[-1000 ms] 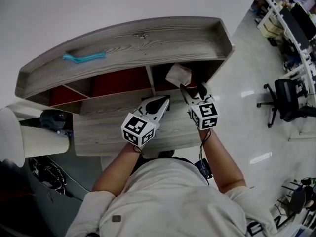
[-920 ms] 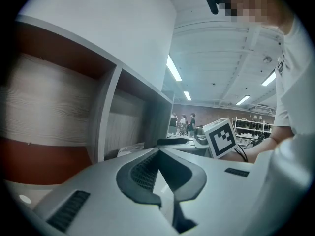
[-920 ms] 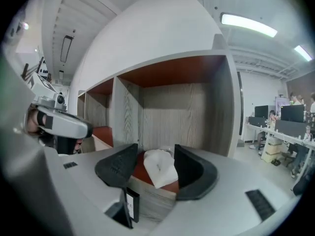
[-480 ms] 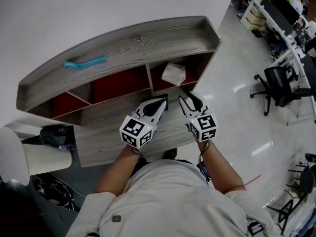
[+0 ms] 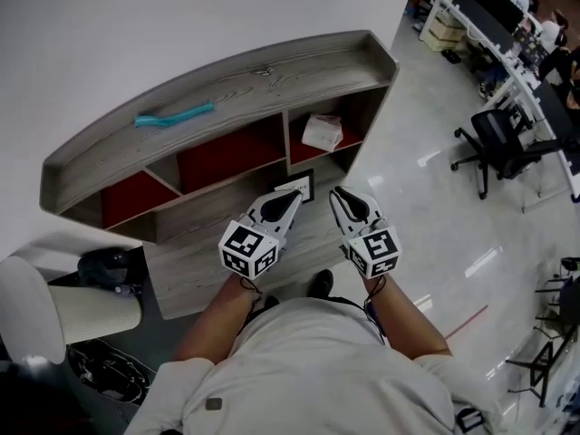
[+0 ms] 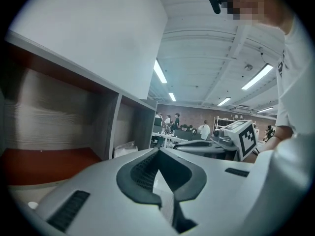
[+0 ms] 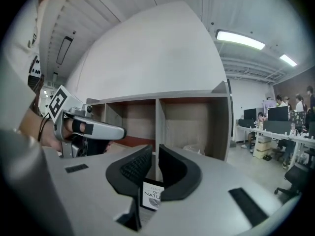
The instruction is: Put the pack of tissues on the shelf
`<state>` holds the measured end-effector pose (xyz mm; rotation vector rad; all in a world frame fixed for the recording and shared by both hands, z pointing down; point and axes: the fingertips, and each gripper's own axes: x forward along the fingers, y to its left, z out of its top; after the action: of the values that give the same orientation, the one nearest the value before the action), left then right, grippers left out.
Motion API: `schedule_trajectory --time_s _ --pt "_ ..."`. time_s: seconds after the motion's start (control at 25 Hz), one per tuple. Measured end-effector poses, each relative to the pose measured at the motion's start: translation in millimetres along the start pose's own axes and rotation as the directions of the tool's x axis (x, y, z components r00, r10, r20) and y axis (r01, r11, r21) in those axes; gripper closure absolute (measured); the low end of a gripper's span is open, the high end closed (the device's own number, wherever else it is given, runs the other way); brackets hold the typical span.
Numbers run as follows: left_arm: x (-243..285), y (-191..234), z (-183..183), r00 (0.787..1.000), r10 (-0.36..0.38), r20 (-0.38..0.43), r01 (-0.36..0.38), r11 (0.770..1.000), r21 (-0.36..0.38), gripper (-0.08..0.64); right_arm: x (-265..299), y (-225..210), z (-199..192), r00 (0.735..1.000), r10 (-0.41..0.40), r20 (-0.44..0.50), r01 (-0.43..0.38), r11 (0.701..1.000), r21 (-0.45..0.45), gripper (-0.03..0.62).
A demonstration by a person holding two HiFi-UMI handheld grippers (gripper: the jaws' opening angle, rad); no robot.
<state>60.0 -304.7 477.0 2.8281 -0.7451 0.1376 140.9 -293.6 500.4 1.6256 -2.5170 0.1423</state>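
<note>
While tissues (image 5: 323, 132) sit shelved, left fingers (image 6: 138, 173) touch; right fingers (image 7: 135, 168), just closing, stand slightly apart

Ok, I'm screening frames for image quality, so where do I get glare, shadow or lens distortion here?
Head view: sharp, with bright glare patches on the glossy floor and the compartments of the shelf in shade. Left gripper view: heavy fisheye bend, black corners, dim shelf interior. Right gripper view: same fisheye and black corners, and a ceiling light blown out.

In front of me, the grey wooden shelf (image 5: 227, 89) bears a teal strip (image 5: 174, 115) on top and the pack of tissues (image 5: 323, 131) in its right-hand compartment. A small framed card (image 5: 295, 187) sits on my counter (image 5: 186, 259) below.
</note>
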Motion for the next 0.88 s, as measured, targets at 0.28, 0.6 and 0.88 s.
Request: schedule_trajectory --time_s 0.28,0.6,0.88 --pt "-56 -8 -6 0.999 -0.039 -0.007 0.039 0.999 0.019 0.543 -20 60 6 0.999 -0.027 0.021 0.027 1.000 0.002 0.558" --pt "-116 -19 -25 0.996 -0.088 -0.019 0.089 0.996 0.028 0.543 -45 124 2 0.998 -0.063 0.032 0.063 0.998 0.004 0.565" --pt "-144 -28 -35 0.991 -0.127 -0.030 0.127 0.992 0.013 0.545 -79 157 -1 0.995 -0.104 0.014 0.104 0.995 -0.002 0.566"
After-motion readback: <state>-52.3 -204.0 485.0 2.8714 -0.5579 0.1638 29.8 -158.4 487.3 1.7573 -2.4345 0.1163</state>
